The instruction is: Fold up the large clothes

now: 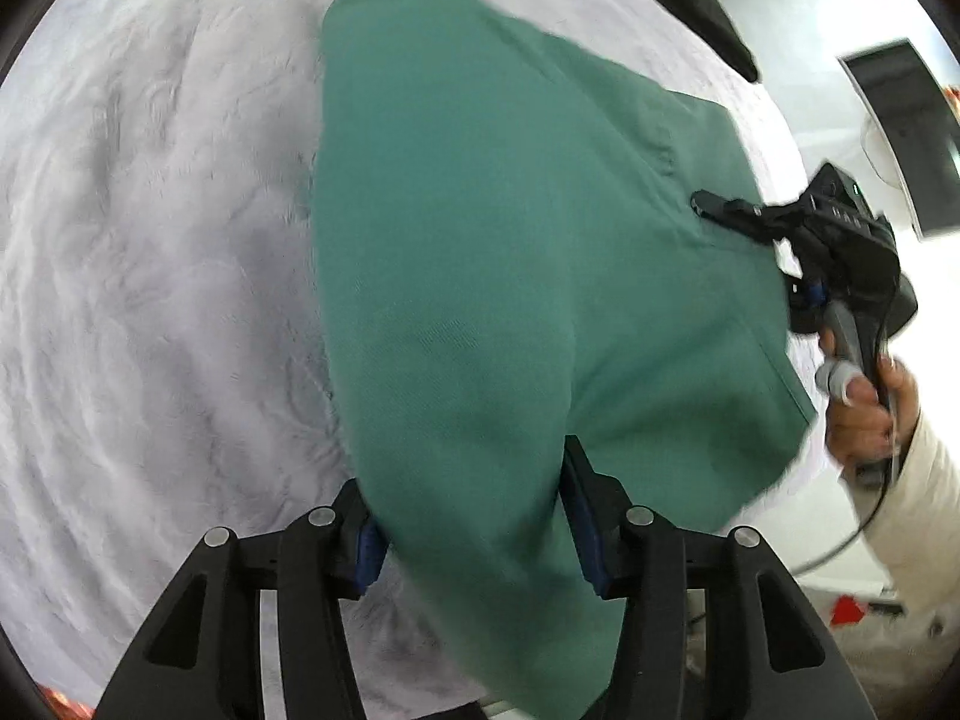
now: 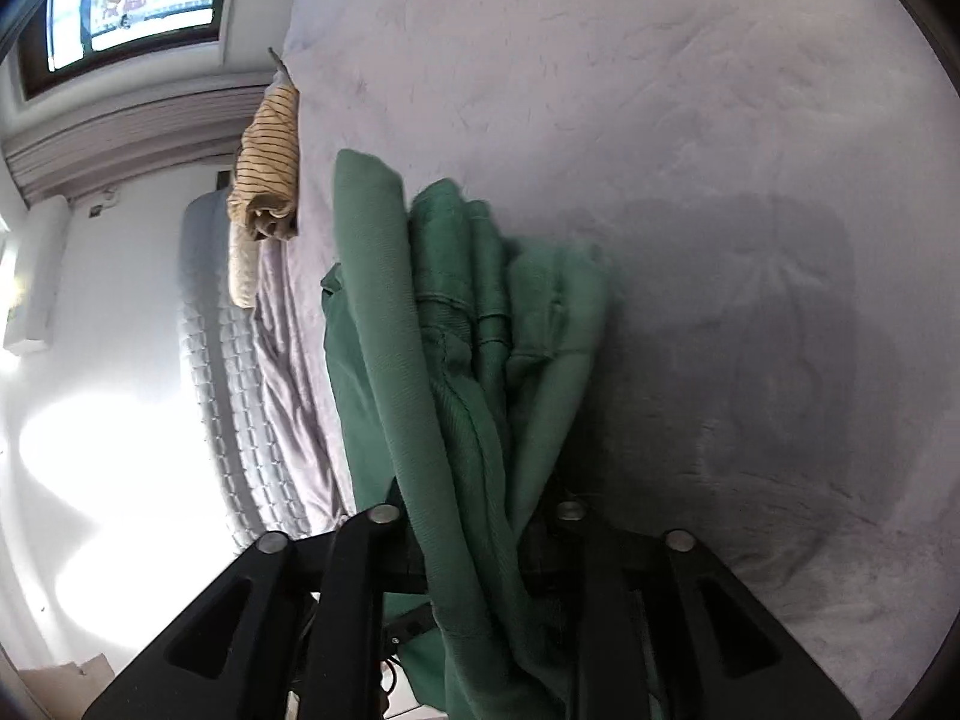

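Observation:
A large green garment [image 1: 480, 210] lies partly lifted over a pale fuzzy bed cover [image 1: 150, 240]. My left gripper [image 1: 468, 480] has a thick fold of it filling the gap between its blue pads [image 1: 367, 546], and the cloth rises from there like a tent. At the right, my right gripper [image 1: 705, 204] holds the garment's far edge, with a person's hand [image 1: 864, 414] on its handle. In the right wrist view the bunched green garment [image 2: 462, 312] runs between the fingers of the right gripper [image 2: 474, 504], which it mostly hides.
A rolled yellow striped cloth [image 2: 270, 150] lies at the edge of the bed cover [image 2: 690, 120], with the mattress side and bright floor beyond. A dark garment [image 1: 708, 6] rests at the bed's far right edge. A dark panel [image 1: 906, 126] stands off the bed.

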The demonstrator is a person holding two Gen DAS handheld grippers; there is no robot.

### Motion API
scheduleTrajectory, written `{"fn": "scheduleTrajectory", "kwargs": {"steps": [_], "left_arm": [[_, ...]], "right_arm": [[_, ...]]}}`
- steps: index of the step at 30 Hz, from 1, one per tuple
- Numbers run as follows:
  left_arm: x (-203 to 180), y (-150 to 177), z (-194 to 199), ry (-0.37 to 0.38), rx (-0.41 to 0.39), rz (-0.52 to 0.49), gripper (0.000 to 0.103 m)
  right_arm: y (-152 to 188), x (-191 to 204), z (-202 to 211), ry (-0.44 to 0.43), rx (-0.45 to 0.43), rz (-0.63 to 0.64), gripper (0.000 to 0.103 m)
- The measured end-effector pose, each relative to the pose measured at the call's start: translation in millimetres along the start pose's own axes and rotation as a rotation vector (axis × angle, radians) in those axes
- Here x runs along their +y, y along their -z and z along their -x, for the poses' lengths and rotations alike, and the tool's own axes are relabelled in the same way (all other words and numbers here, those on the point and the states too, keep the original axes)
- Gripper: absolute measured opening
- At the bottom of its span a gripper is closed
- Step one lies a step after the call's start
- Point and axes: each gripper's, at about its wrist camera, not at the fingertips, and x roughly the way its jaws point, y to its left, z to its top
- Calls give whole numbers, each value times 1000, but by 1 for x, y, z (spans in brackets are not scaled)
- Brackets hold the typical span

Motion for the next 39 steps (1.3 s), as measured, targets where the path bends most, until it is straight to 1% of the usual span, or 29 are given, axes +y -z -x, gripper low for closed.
{"fn": "scheduleTrajectory", "kwargs": {"steps": [2,4,6,7,8,9,10,11,12,13,14,15,17,18,19,20,22,25,26,28,31,33,35,36,38,39], "left_arm": [[-2,1,13,-5,-3,-46,51],[5,1,33,-7,-45,-71,51],[4,-9,54,-38,-118,-70,51],[9,-16,61,-60,-156,-59,51],[13,-25,63,-82,-189,-41,51],[29,-23,67,-99,-204,-26,51],[31,-31,65,-114,-215,-10,51],[32,-39,62,-125,-224,0,51],[17,-45,51,-131,-229,0,51],[9,-52,48,-135,-233,-7,51],[-5,-56,34,-139,-233,-18,51],[-10,-56,23,-159,-228,-41,51],[-15,-53,-1,-181,-202,-61,51],[-14,-62,-12,-189,-203,-60,55],[-14,-61,-16,-203,-204,-63,62],[-15,-61,-17,-216,-204,-65,63],[-15,-58,-12,-224,-199,-65,63],[-20,-51,2,-249,-183,-93,63],[-23,-46,8,-247,-179,-107,63],[-30,-40,20,-227,-166,-115,63],[-40,-22,31,-181,-118,-128,63],[-44,-5,30,-169,-81,-148,63],[-46,12,21,-185,-31,-167,63],[-44,24,14,-205,0,-179,63],[-41,41,6,-221,13,-199,63],[-38,51,1,-233,10,-206,67]], "right_arm": [[2,20,18,157,-36,101,54],[6,39,32,247,-79,189,54],[2,54,40,287,-111,245,54],[0,60,38,300,-104,263,54],[-3,62,32,308,-89,265,49],[-7,64,25,305,-71,259,26],[-11,64,17,306,-46,247,9],[-8,63,15,308,-51,252,7],[-6,68,17,316,-74,276,7],[2,69,28,337,-95,293,7],[8,63,35,363,-117,300,7],[12,54,41,385,-132,291,6],[9,25,40,407,-120,214,6],[6,17,36,417,-118,191,5],[1,3,32,431,-114,166,5],[-1,-7,31,424,-114,142,5],[-3,-18,36,356,-120,74,5],[2,-11,43,338,-118,91,5],[3,-9,46,335,-115,90,5],[9,-2,59,331,-112,93,6],[23,13,76,364,-115,133,6],[35,24,82,377,-108,167,6],[49,38,84,379,-93,199,6],[59,45,85,378,-79,217,6],[71,56,82,378,-60,244,6],[79,61,81,381,-47,265,6]]}}
